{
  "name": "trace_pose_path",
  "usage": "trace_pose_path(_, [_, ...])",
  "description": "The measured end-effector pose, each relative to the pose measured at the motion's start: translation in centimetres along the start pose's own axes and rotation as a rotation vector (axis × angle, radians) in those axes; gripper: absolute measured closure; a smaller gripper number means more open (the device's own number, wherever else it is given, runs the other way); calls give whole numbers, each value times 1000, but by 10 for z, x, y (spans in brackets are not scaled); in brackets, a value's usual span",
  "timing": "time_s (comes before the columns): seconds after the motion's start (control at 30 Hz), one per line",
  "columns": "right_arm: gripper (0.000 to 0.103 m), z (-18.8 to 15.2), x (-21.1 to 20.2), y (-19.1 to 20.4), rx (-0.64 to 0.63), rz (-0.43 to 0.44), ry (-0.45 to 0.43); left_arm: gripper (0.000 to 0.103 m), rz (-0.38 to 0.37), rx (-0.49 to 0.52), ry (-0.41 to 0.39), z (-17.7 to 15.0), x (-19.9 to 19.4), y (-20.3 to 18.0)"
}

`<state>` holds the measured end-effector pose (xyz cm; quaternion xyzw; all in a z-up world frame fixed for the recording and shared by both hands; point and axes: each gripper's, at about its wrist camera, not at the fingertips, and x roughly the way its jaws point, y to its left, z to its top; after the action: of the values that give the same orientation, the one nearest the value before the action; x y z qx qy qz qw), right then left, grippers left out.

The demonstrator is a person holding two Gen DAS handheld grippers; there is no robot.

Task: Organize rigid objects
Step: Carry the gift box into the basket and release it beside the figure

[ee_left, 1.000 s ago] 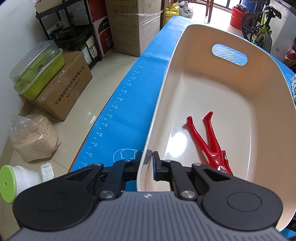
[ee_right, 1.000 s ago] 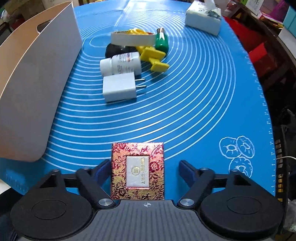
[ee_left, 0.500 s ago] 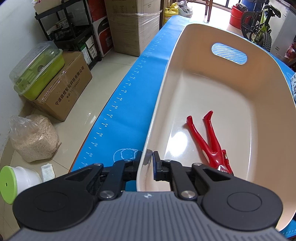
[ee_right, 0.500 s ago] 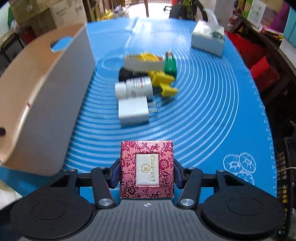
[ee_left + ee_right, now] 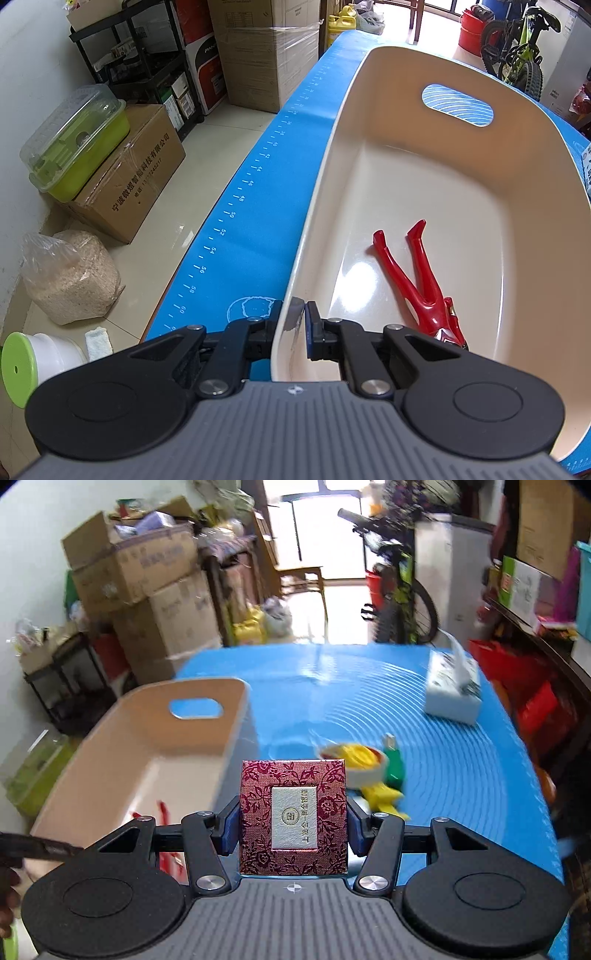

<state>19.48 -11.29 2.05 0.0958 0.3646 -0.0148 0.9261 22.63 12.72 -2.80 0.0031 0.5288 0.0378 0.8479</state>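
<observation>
**Two tools, both gripping something**

Left tool is pinched onto the near rim of the cream bin, one finger outside the wall and one inside. The bin sits on the blue surface and has a red pair of pliers lying on its floor.

Right tool is clamped on a red floral box with a white label, held up in the air just beside the bin's right wall. Farther out on the mat there's a blurry cluster: yellow pieces, a green thing, and a tissue pack well apart from them.
</observation>
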Motion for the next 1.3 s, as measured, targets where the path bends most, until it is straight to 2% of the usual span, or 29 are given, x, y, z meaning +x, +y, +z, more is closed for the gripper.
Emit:
trace_pose_path(0.43, [44, 26, 15, 71, -128, 110, -83, 90, 6, -4, -1, 1, -1, 1])
trace_pose_path(0.63, [44, 21, 41, 101, -201, 150, 25, 90, 10, 2, -3, 1, -1, 0])
trace_pose_path(1.0, [44, -21, 62, 139, -384, 128, 173, 90, 17, 16, -7, 0, -2, -2])
trace_pose_path(1.13, [44, -31, 75, 142, -412, 105, 262, 90, 17, 16, -8, 0, -2, -3])
trace_pose_path(1.3, [37, -35, 74, 146, -427, 104, 277, 90, 18, 20, -8, 1, -1, -4])
